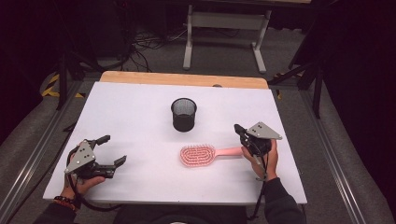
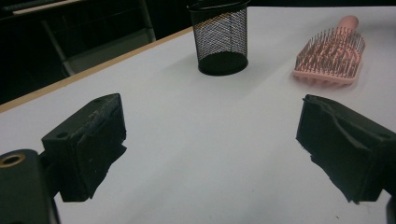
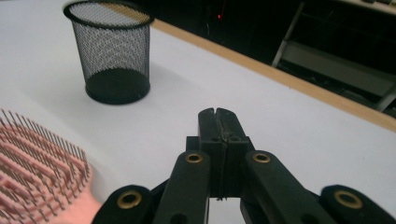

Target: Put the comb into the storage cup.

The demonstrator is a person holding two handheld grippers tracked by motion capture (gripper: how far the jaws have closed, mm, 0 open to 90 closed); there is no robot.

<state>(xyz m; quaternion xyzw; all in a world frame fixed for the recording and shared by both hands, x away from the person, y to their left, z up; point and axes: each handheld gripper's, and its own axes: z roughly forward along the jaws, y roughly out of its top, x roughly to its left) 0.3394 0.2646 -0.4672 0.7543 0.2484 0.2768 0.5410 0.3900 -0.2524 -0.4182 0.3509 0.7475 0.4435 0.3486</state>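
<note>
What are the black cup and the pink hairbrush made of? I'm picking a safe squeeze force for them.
The black cup looks like metal wire mesh with a matt dark coating: you can see through its gridded wall, though the solid base is opaque. The pink hairbrush looks like smooth moulded plastic, with thin, probably flexible, bristles standing up.

The white desk (image 1: pixel 140 140) is evenly and softly lit from above, while the room around it falls into deep dark at the upper left and right of the high view. Shadows are faint: a soft one pools beside the mesh cup (image 1: pixel 183 114) and under the pink brush (image 1: pixel 198 155). In the right gripper view the brush at lower left is blurred, and all pictures look slightly soft and grainy.
</note>
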